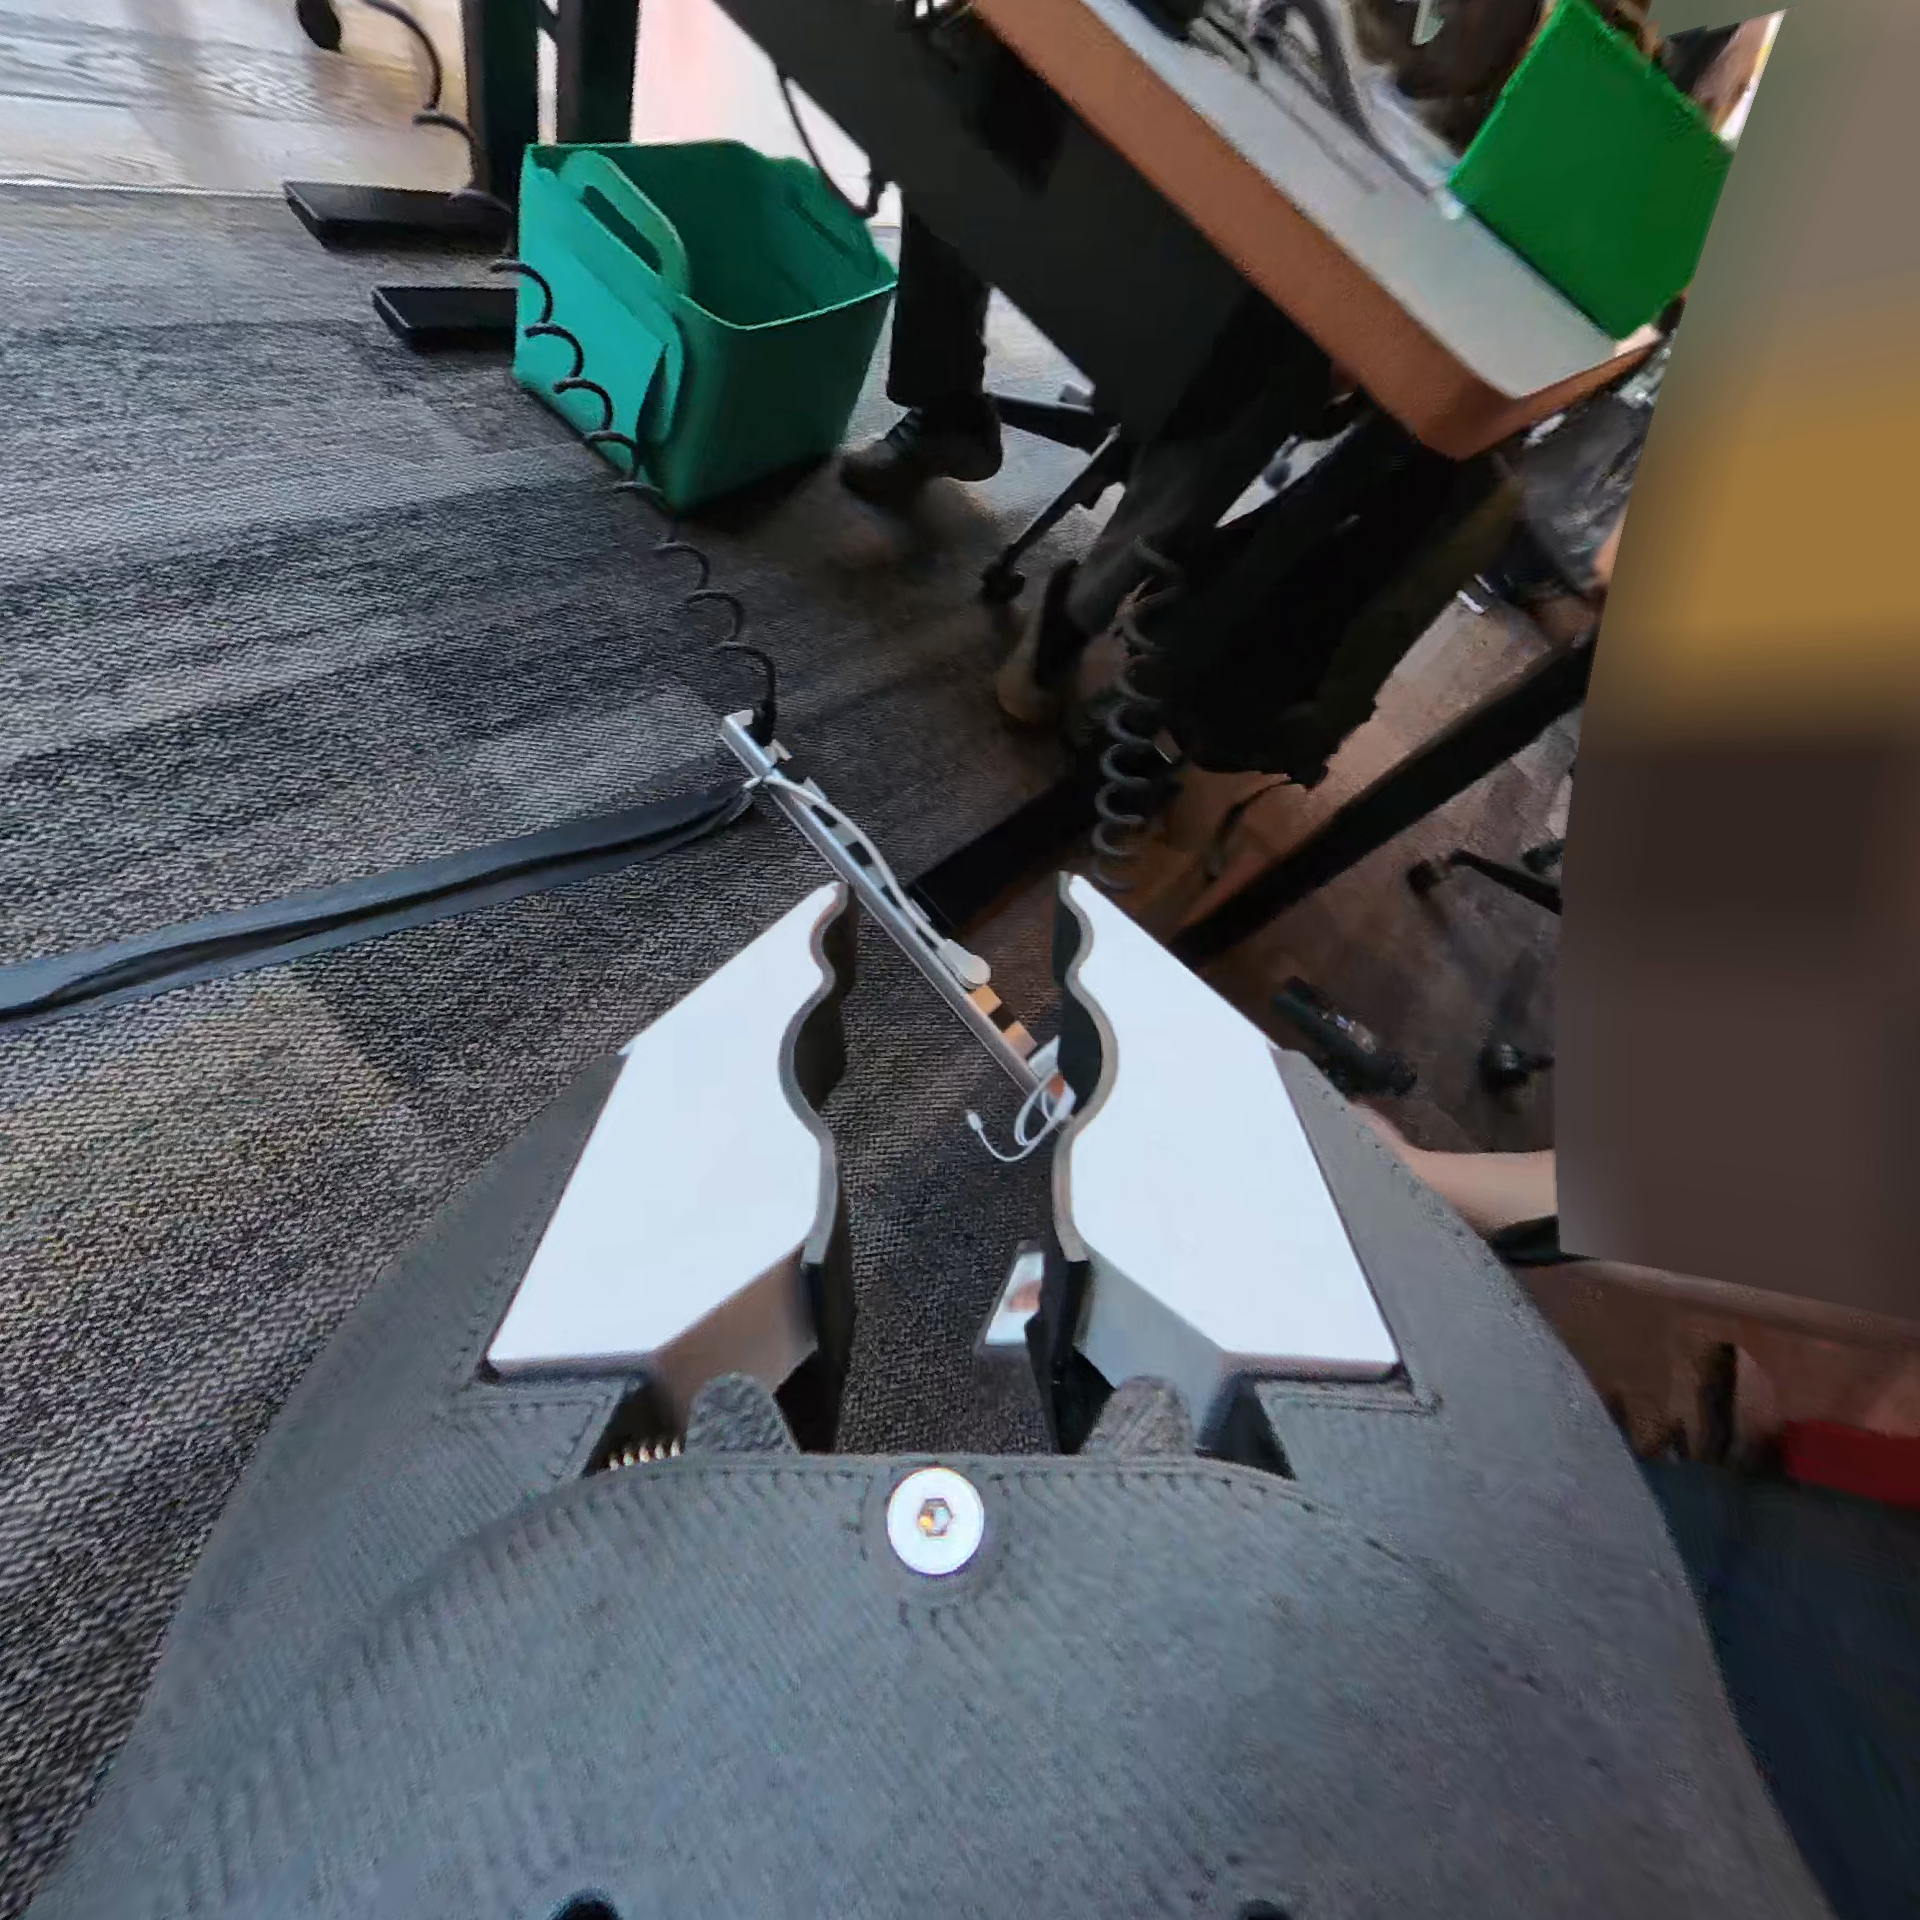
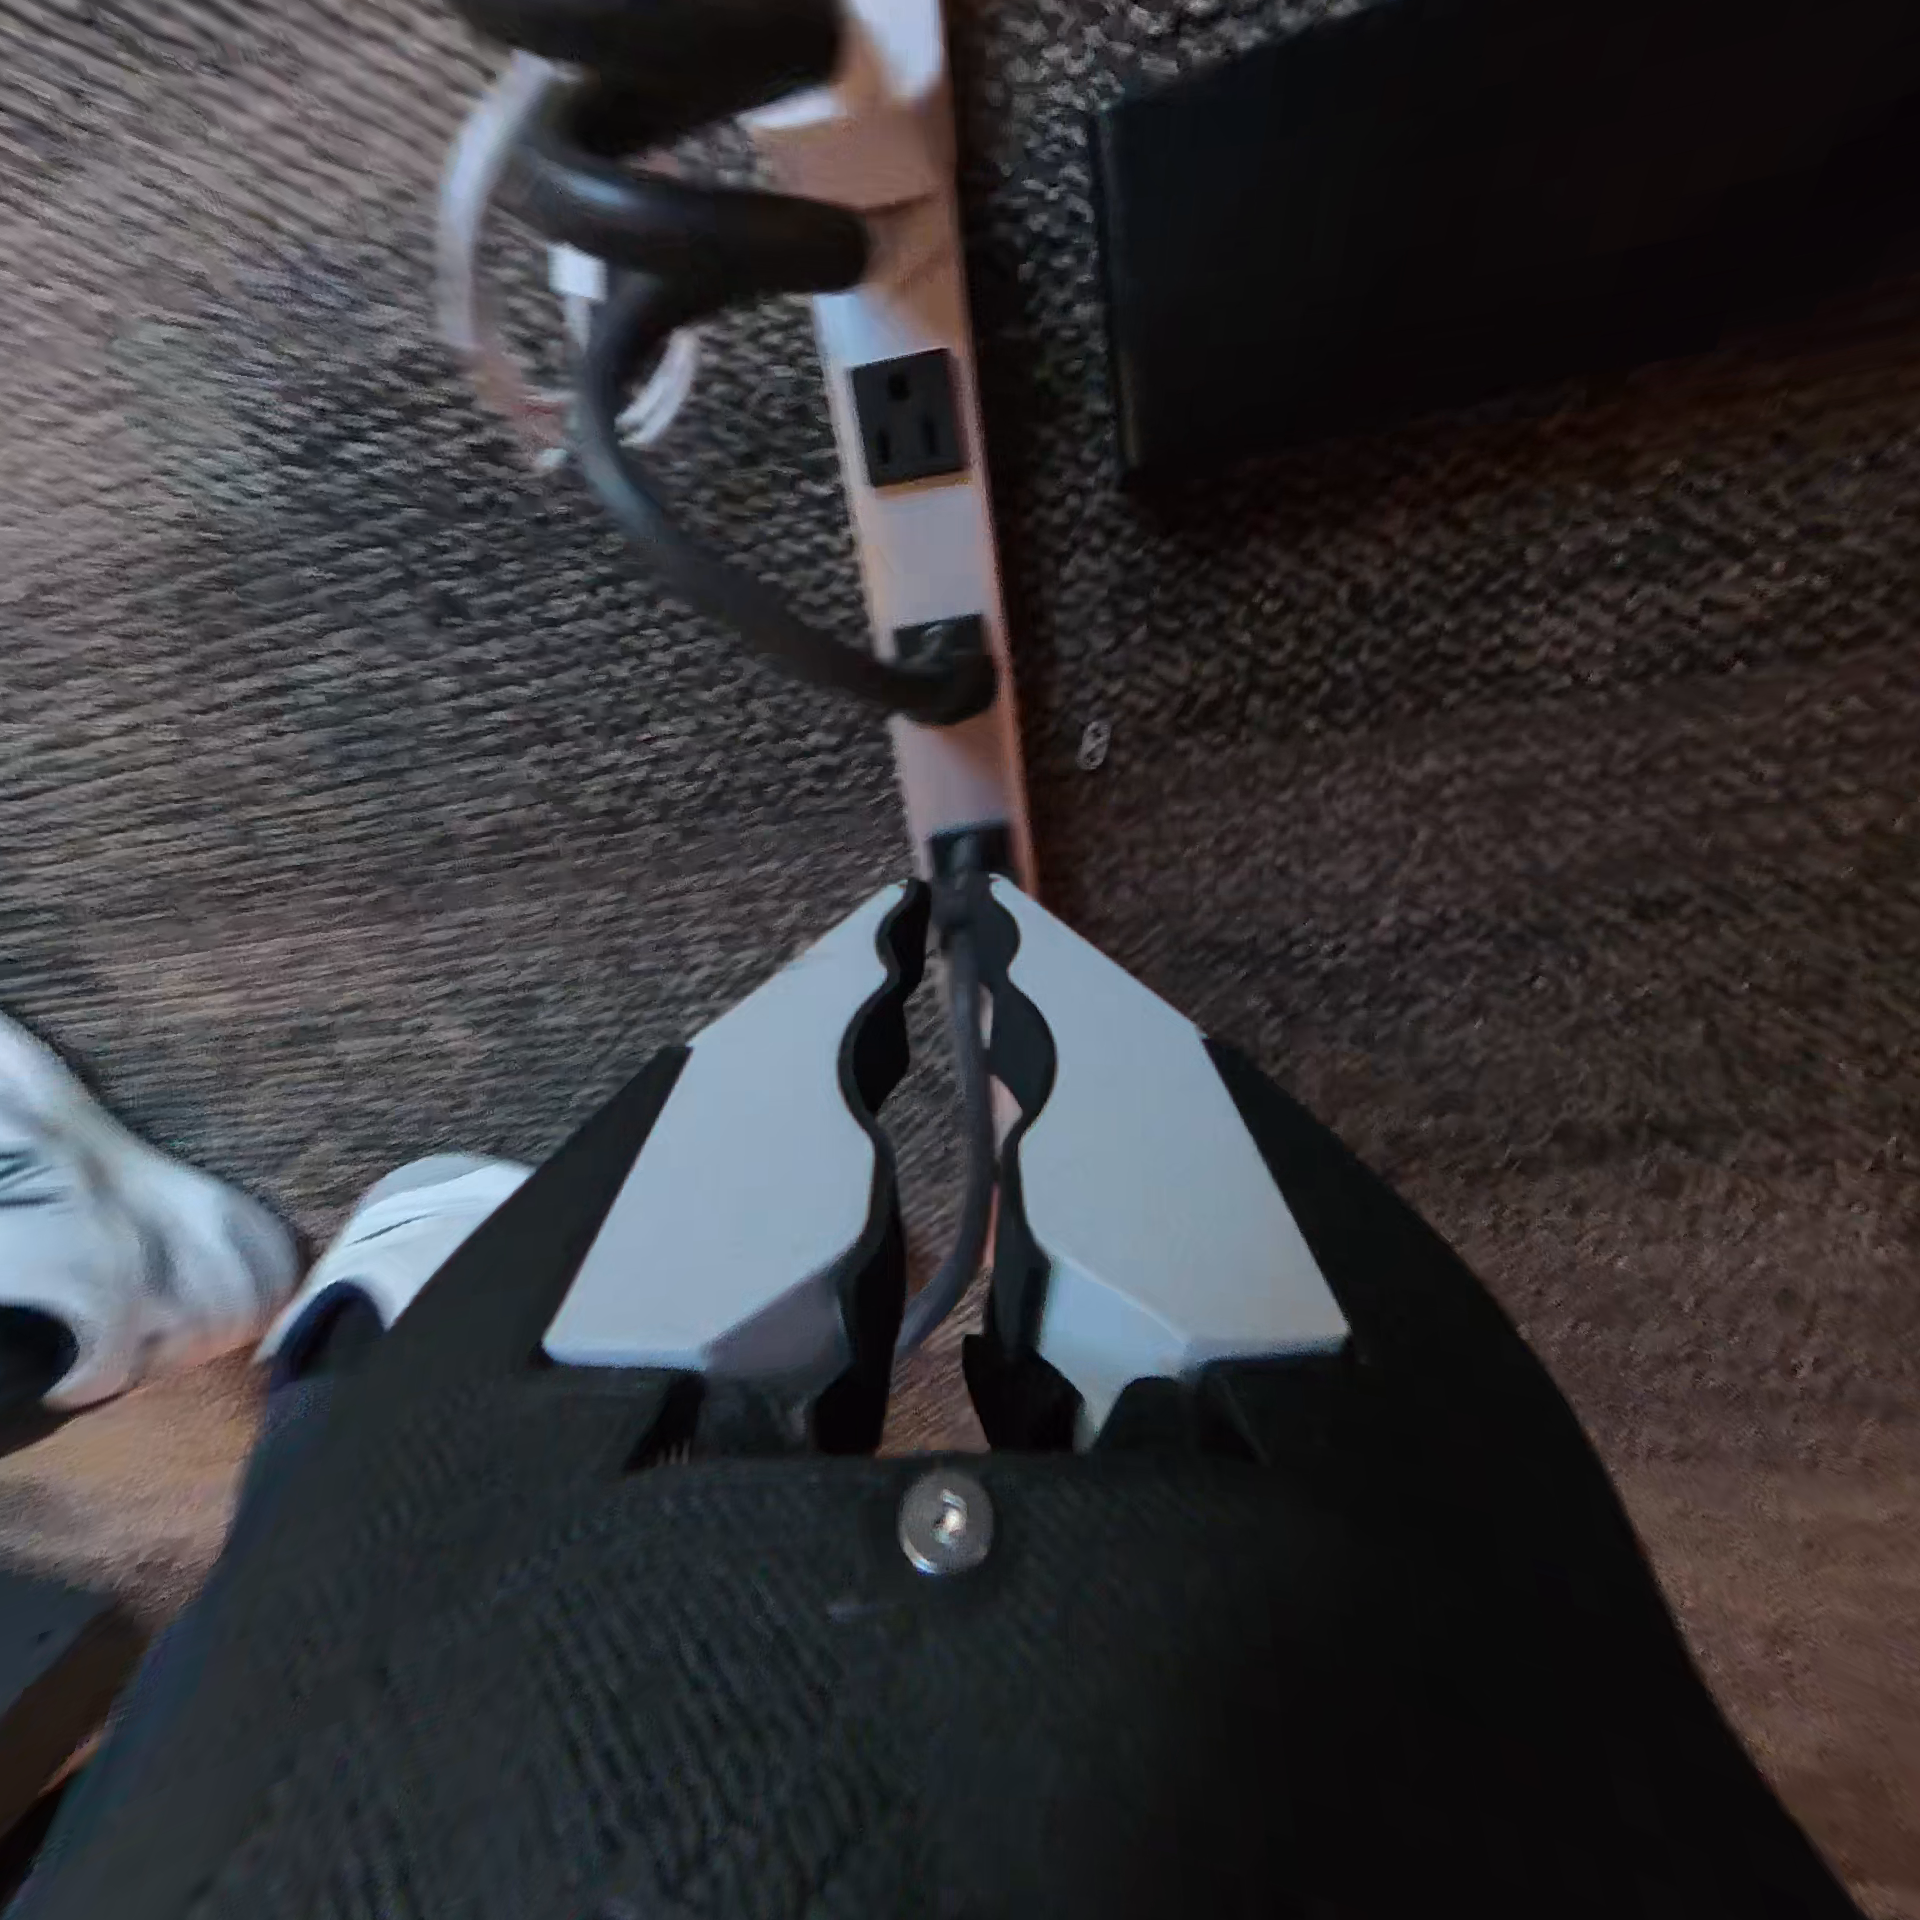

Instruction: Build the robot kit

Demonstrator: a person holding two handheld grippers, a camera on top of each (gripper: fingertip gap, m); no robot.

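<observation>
A long silver power strip [image 2: 935, 561] lies on grey carpet. My right gripper [image 2: 956, 896] is at its near end, with the fingertips closed on a thin black cable [image 2: 974, 1049] just behind its plug [image 2: 966, 850] in the nearest outlet. The cable runs back between the fingers. A second black plug [image 2: 940, 681] with a thick cord sits in another outlet, and one outlet [image 2: 912, 416] is empty. My left gripper [image 1: 956, 899] is open and empty, held above the carpet, with the same strip [image 1: 831, 831] beyond its tips.
A coiled black cable [image 1: 717, 603] runs from the strip's far end past a green bin [image 1: 707, 312]. A black floor cable cover [image 1: 364, 914] crosses the carpet. A desk [image 1: 1299, 208] and a person's legs [image 1: 935, 416] are behind. White shoes [image 2: 104, 1195] are at left, and a dark block [image 2: 1455, 208] is beside the strip.
</observation>
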